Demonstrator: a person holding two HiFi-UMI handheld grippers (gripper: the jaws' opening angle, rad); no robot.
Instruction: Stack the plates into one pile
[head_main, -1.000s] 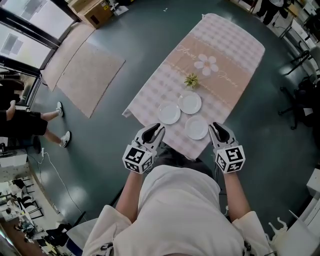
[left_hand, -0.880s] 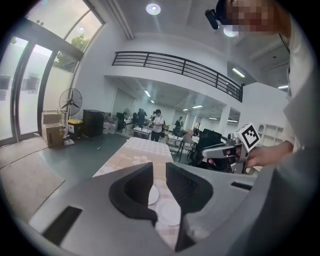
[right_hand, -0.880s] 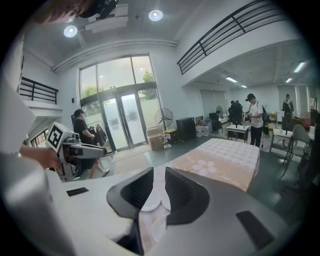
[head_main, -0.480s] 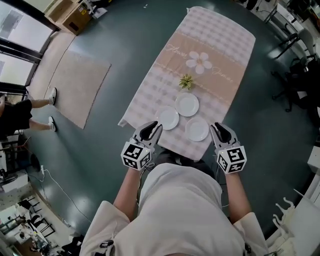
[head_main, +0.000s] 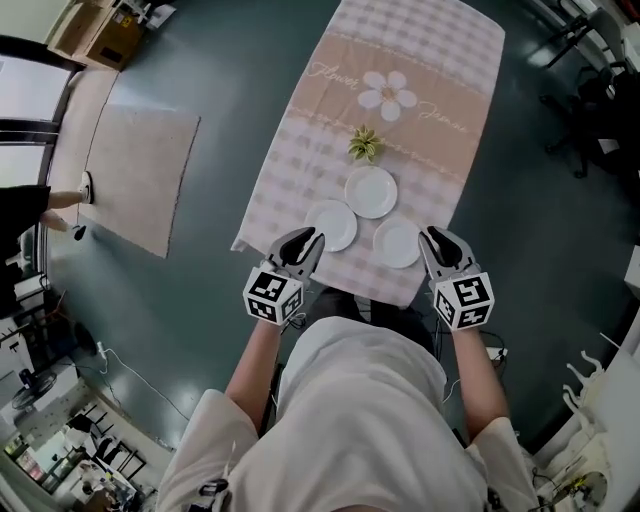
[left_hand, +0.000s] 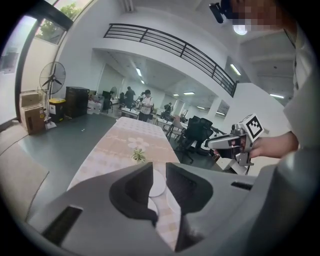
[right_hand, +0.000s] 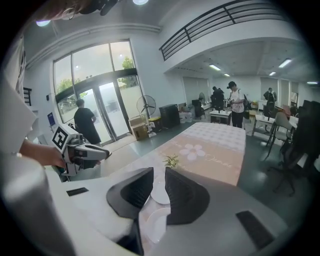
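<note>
Three white plates lie apart on the near end of a checked tablecloth (head_main: 420, 60): a far plate (head_main: 371, 192), a near left plate (head_main: 331, 225) and a near right plate (head_main: 398, 243). My left gripper (head_main: 305, 238) hovers at the table's near edge, just left of the near left plate. Its jaws stand a little apart with nothing between them (left_hand: 159, 169). My right gripper (head_main: 437, 240) hovers just right of the near right plate, also slightly open and empty (right_hand: 159, 172). Through its gap I see two plates, one farther (right_hand: 161, 192) and one closer (right_hand: 152, 222).
A small green plant (head_main: 365, 143) stands on the cloth just beyond the plates, with a printed flower (head_main: 388, 92) behind it. A beige mat (head_main: 130, 170) lies on the floor to the left. Office chairs (head_main: 590, 100) stand to the right of the table.
Both grippers have sunk and come closer to the near plates at the table's edge. The person standing at the left has almost left the picture.
</note>
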